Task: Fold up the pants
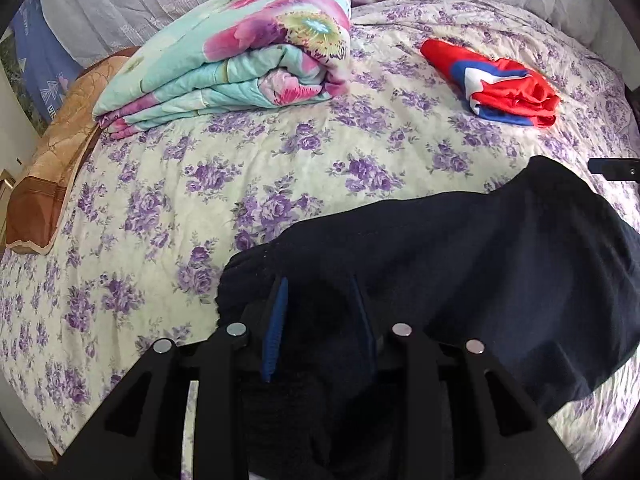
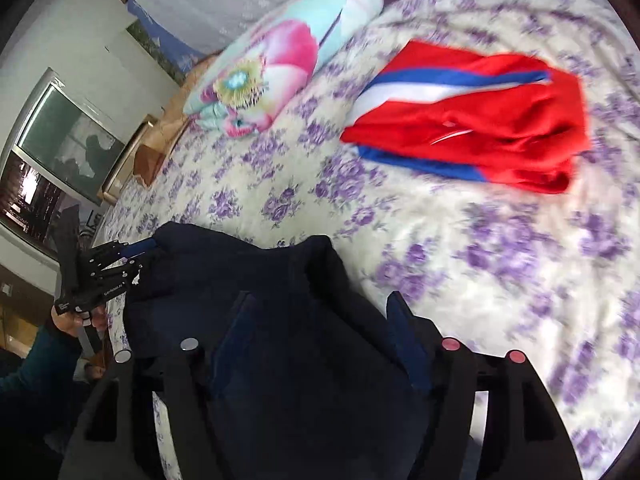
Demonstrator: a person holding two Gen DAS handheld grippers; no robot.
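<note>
One dark pants (image 1: 460, 248), one red garment (image 1: 496, 84), one folded quilt (image 1: 240, 52), two grippers (image 1: 316, 292) (image 2: 320, 300).

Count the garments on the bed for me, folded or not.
2: the dark pants at the near edge, with both grippers at them, and a folded red garment farther back to the right. More could be hidden behind the floral quilt.

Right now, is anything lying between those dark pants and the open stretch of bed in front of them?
Nothing visible. The dark pants face bare bedspread; the red garment and the folded quilt lie farther back, apart from them.
</note>
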